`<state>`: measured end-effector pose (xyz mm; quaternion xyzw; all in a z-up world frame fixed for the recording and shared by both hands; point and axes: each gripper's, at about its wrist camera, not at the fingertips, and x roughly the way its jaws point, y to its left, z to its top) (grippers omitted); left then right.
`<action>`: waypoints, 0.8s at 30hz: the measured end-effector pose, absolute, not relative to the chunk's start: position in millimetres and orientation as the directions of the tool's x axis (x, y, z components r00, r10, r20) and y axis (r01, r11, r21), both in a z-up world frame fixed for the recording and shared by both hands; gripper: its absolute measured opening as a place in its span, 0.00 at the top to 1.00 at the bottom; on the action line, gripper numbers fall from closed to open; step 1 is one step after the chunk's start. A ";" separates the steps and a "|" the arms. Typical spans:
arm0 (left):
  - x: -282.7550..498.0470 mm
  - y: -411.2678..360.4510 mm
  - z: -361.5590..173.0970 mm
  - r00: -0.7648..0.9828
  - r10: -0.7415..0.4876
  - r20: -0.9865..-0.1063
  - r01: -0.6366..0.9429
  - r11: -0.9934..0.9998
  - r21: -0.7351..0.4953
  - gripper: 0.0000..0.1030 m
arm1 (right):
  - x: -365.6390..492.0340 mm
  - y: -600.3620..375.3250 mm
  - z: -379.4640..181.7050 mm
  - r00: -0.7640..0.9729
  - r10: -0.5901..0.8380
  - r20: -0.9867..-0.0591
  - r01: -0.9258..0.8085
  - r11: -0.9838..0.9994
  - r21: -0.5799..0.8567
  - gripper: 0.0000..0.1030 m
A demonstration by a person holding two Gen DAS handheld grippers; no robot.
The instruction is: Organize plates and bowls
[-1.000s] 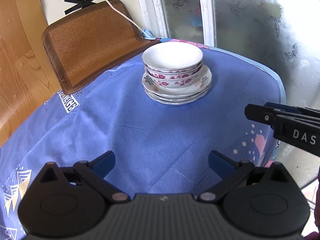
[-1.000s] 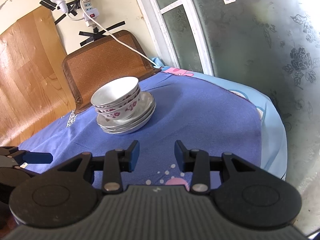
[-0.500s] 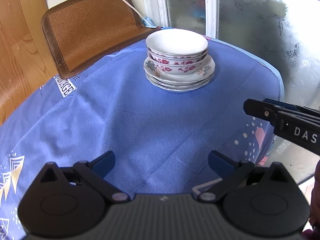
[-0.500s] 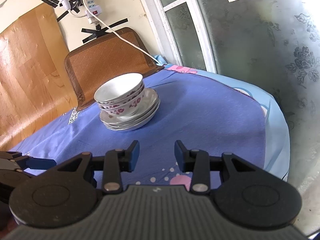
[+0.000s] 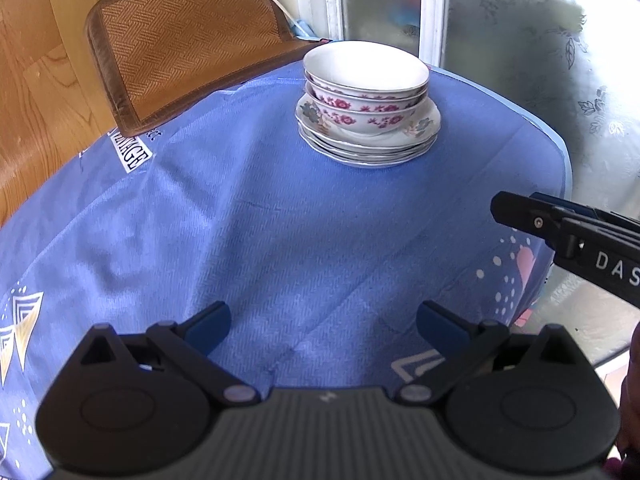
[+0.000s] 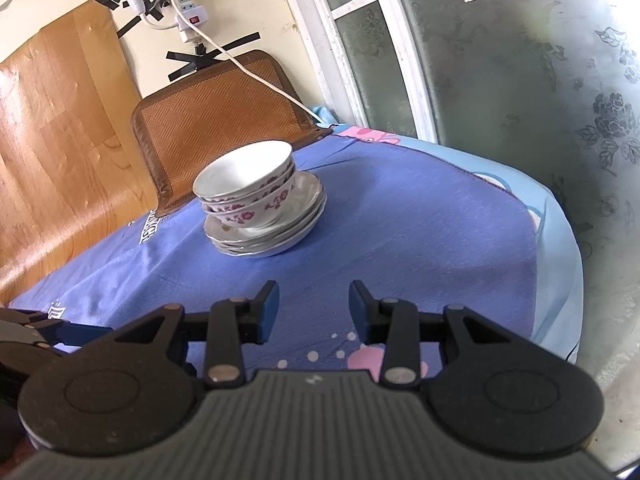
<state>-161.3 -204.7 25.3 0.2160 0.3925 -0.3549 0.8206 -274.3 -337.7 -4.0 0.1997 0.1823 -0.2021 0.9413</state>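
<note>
Bowls [image 5: 365, 80]: nested on the plates [image 5: 368, 142], far side of the blue cloth [image 5: 280, 240].
Left gripper [image 5: 323, 322]: jaws spread wide, empty, well short of the stack.
Right gripper [image 6: 314, 307]: jaws partly open, empty.
Step, likely: reach for the top bowl.
Doing it well: pinch its rim, lift straight up so the bowl beneath stays put.

Both grippers moved closer to the stack of bowls [image 5: 366, 84] and plates [image 5: 368, 142]; stack now larger in both views. Left gripper [image 5: 323, 322] tilted down; wall socket out of its view.
</note>
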 end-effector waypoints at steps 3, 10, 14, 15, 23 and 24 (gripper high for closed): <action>-160.0 -204.0 24.3 0.436 -0.411 -0.801 0.751 0.656 0.073 0.00 | -274.4 -337.3 -4.1 0.852 -0.307 -0.424 0.453 0.839 0.302 0.59; -158.3 -203.6 22.4 0.427 -0.406 -0.808 0.751 0.657 0.067 0.00 | -274.1 -335.9 -4.3 0.852 -0.306 -0.425 0.452 0.839 0.301 0.59; -157.4 -203.3 21.1 0.423 -0.405 -0.811 0.752 0.655 0.066 0.00 | -273.3 -335.5 -5.0 0.852 -0.304 -0.427 0.451 0.840 0.302 0.59; -157.1 -203.5 21.0 0.423 -0.404 -0.811 0.753 0.655 0.066 0.00 | -273.4 -335.0 -5.2 0.852 -0.304 -0.427 0.451 0.839 0.303 0.59; -156.5 -203.9 18.9 0.415 -0.402 -0.816 0.753 0.655 0.061 0.00 | -272.8 -334.9 -5.7 0.852 -0.304 -0.428 0.451 0.839 0.303 0.59; -156.8 -203.9 18.6 0.414 -0.402 -0.817 0.754 0.654 0.060 0.00 | -272.5 -334.6 -6.2 0.852 -0.303 -0.428 0.451 0.840 0.303 0.59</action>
